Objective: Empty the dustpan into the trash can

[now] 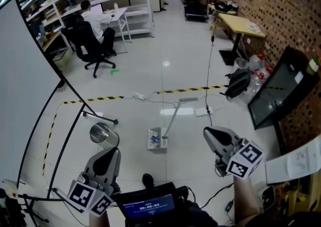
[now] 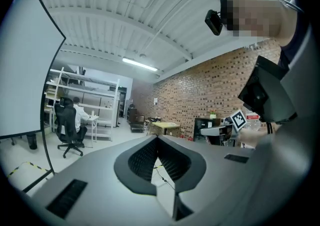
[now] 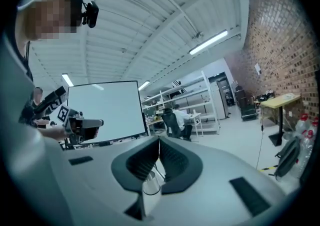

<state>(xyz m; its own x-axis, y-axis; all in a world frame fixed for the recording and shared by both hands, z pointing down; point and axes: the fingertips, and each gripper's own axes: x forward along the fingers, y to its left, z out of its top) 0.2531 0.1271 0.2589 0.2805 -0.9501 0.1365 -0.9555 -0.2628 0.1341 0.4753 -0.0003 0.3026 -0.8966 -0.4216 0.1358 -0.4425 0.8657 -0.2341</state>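
On the floor ahead, head view: dustpan (image 1: 156,139) sits flat, its long handle (image 1: 174,116) leaning up and away. Something small and bluish lies in the pan; too small to identify. The trash can (image 1: 102,133), a shiny open-topped cylinder, stands to the dustpan's left, apart from it, near the black leg (image 1: 99,117) of a screen stand.

Left gripper (image 1: 111,151): jaws together, nothing between them (confirmed in its own view (image 2: 158,139)). Right gripper (image 1: 210,132): jaws likewise closed and empty (image 3: 159,140). Both are held near level, short of the dustpan, touching nothing.

Judgement: task not begun; the handle is not yet gripped.

Risks from here:
- Closed jaws would shove the handle rather than take it; the pan could tip and spill.
- A grip high on the long handle gives poor control of the pan's tilt; contents may slide out before reaching the can.
- The can looks light; a bump from the pan's edge could topple it.
- A thin cable (image 1: 208,70) lies on the floor close by, a possible snag.
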